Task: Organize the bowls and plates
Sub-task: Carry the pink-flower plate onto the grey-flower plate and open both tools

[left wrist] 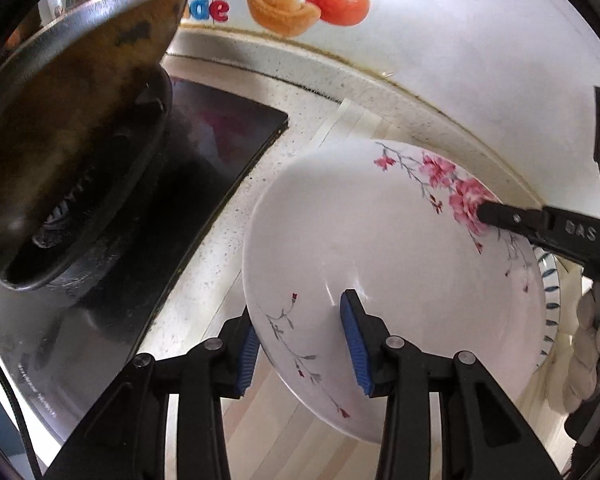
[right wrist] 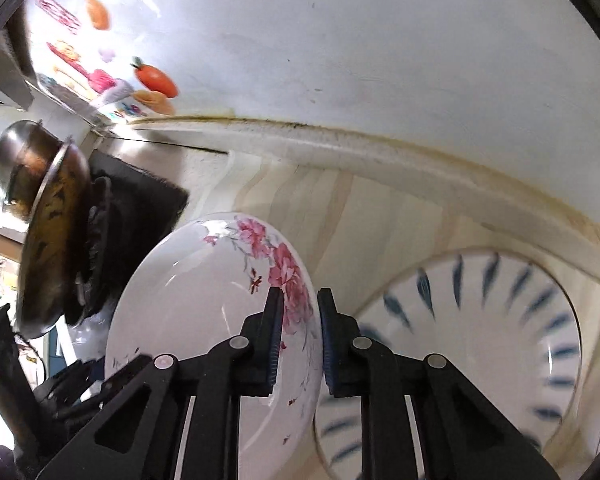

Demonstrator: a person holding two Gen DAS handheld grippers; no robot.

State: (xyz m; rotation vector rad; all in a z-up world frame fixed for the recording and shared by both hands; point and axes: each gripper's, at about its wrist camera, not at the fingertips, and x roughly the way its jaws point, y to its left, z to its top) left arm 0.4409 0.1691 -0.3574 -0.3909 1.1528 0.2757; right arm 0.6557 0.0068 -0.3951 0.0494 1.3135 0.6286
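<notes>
The left gripper (left wrist: 300, 344) and right gripper (right wrist: 298, 340) each clamp opposite rim edges of the tilted floral plate (left wrist: 380, 264), with the blue-striped plate (right wrist: 500, 320) lying beyond the right gripper.

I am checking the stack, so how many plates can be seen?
2: the floral plate is held by both tools, and the blue-patterned plate lies behind it. Others may be hidden.
</notes>
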